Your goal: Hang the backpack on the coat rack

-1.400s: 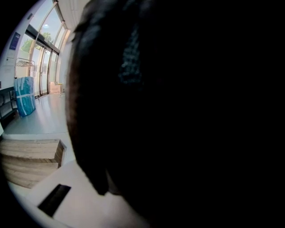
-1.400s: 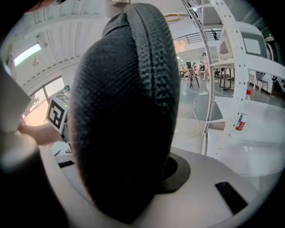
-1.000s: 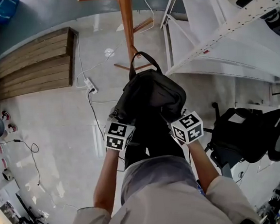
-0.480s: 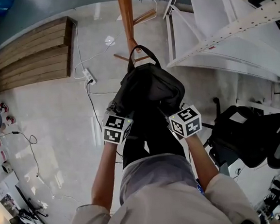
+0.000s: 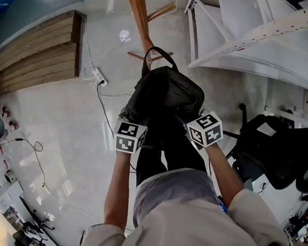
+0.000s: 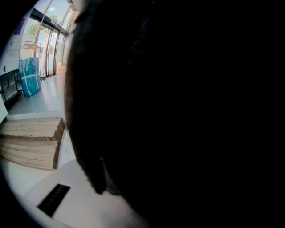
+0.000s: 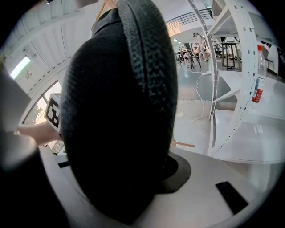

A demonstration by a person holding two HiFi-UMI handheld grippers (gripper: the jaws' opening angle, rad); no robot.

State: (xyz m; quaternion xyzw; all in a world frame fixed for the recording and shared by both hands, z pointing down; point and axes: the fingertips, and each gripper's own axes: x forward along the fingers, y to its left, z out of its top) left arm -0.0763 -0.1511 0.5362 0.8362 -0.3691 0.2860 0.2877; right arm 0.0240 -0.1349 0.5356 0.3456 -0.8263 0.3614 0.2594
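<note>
A black backpack (image 5: 165,94) hangs in the air between my two grippers, in front of the person's legs. Its top carry loop (image 5: 157,55) stands up toward the wooden coat rack pole (image 5: 139,14), whose feet spread on the floor just beyond. My left gripper (image 5: 130,118) is shut on the bag's left side, and the bag's dark fabric (image 6: 178,111) fills the left gripper view. My right gripper (image 5: 192,114) is shut on the right side, where the woven fabric (image 7: 120,111) sits between the white jaws. The rack's hooks are out of view.
A wooden platform (image 5: 35,52) lies at the far left, with a power strip (image 5: 100,79) and cables on the pale floor near the rack. White metal shelving (image 5: 253,31) stands at the right. A black office chair (image 5: 274,152) is close on my right side.
Both grippers and the backpack have come down a little together, with the hold unchanged. The view has tipped, so less of the rack pole shows at the top.
</note>
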